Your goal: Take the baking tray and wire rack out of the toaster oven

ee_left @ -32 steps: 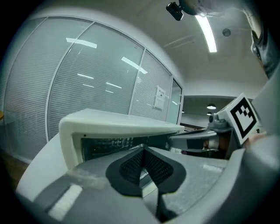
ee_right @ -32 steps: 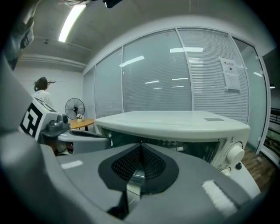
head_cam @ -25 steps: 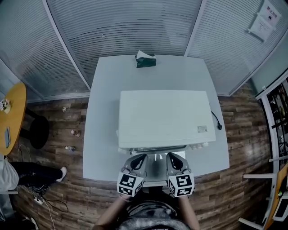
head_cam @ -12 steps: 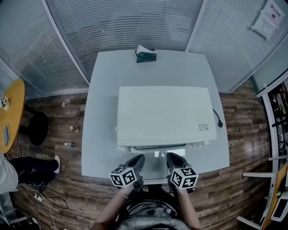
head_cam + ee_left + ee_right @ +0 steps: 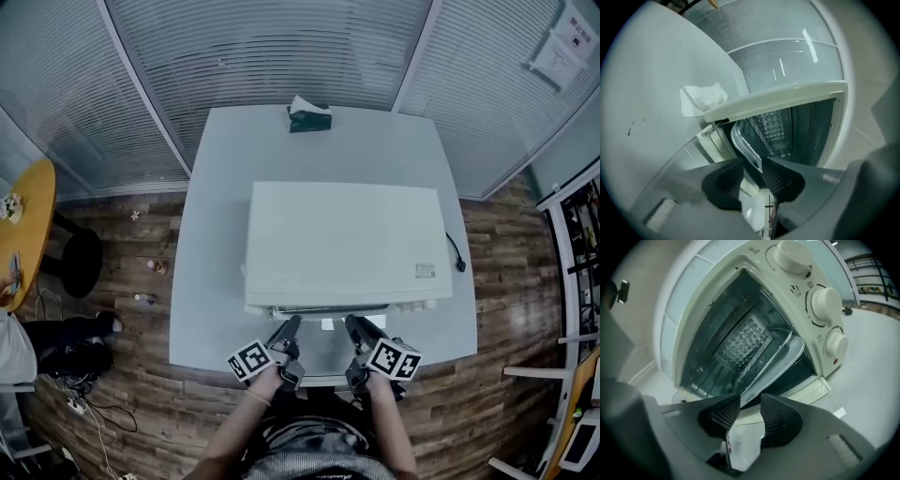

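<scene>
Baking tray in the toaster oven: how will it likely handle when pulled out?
The baking tray looks like thin sheet metal: probably stiff and light. Its smooth rim may be slippery. The wire rack sits close by, so it might drag along.
</scene>
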`<move>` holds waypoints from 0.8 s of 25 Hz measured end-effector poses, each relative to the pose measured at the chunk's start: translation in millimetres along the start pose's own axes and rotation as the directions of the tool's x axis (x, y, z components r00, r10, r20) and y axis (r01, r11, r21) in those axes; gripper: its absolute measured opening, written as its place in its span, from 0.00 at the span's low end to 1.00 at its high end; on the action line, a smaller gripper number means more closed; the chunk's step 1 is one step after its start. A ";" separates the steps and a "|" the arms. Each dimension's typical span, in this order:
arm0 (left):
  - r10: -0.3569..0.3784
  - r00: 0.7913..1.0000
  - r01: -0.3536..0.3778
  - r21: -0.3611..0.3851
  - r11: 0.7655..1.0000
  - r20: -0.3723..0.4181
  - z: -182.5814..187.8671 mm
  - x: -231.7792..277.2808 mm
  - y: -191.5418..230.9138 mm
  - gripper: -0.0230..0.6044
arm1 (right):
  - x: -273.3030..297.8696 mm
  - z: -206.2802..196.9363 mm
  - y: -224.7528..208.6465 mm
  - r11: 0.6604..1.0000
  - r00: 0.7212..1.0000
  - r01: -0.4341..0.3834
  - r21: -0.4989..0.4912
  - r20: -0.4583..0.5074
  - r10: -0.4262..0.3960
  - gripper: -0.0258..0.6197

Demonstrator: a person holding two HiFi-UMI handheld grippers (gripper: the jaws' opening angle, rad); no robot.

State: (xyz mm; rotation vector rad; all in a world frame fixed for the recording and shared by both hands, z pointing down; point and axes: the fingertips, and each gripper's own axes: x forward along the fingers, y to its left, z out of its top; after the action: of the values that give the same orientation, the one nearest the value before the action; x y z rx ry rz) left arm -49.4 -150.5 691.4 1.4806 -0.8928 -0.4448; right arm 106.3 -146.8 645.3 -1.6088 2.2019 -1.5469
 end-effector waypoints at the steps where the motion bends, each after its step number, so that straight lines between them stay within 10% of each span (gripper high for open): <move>1: -0.006 1.000 0.006 -0.029 1.000 0.023 3.5 1.9 1.8 0.22 | 1.8 4.0 -1.4 0.999 1.000 -0.011 0.035 0.016 0.011 0.25; 6: -0.019 0.999 0.023 -0.088 0.996 0.051 10.0 4.7 6.8 0.17 | 4.1 12.6 -9.7 0.985 0.998 -0.031 0.171 0.063 0.020 0.16; 20: -0.038 0.998 0.040 -0.050 0.998 0.042 1.6 -18.2 -2.7 0.16 | -16.4 -3.0 1.0 0.986 0.997 -0.052 0.158 0.061 0.043 0.16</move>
State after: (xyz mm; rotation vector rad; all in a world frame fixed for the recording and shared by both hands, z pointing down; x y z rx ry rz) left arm -61.2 -138.2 684.2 1.4484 -0.8799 -0.5243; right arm 111.8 -132.9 637.9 -1.5232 2.0152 -1.5975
